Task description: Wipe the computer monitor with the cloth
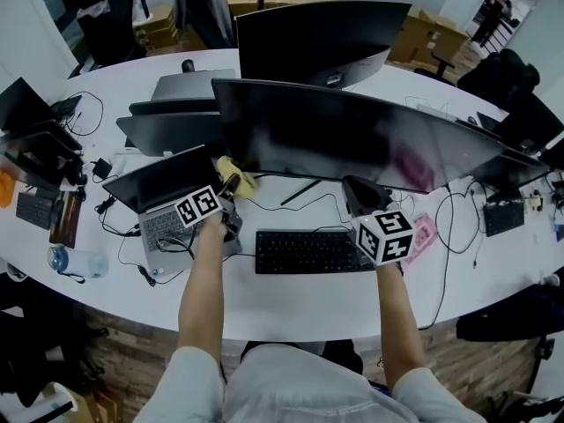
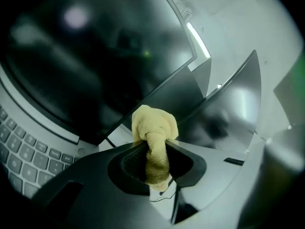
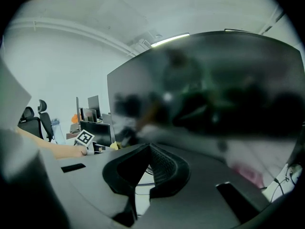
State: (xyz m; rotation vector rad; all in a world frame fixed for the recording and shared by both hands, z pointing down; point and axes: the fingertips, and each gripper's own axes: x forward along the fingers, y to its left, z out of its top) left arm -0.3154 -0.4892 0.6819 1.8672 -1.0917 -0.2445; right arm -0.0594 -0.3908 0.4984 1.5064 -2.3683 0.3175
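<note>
White curved desk (image 1: 291,305), black chairs (image 1: 109,23), cardboard boxes (image 1: 430,35)

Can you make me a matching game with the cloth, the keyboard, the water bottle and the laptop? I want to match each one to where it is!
Things:
1. cloth
2. keyboard
3. water bottle
4. laptop

Places:
A. lying near the left edge of the table
B. open, just left of the keyboard
C. pinched in the jaws of the left gripper
D. flat in front of the curved monitor

Pairs: 1-C, 2-D, 3-A, 4-B
</note>
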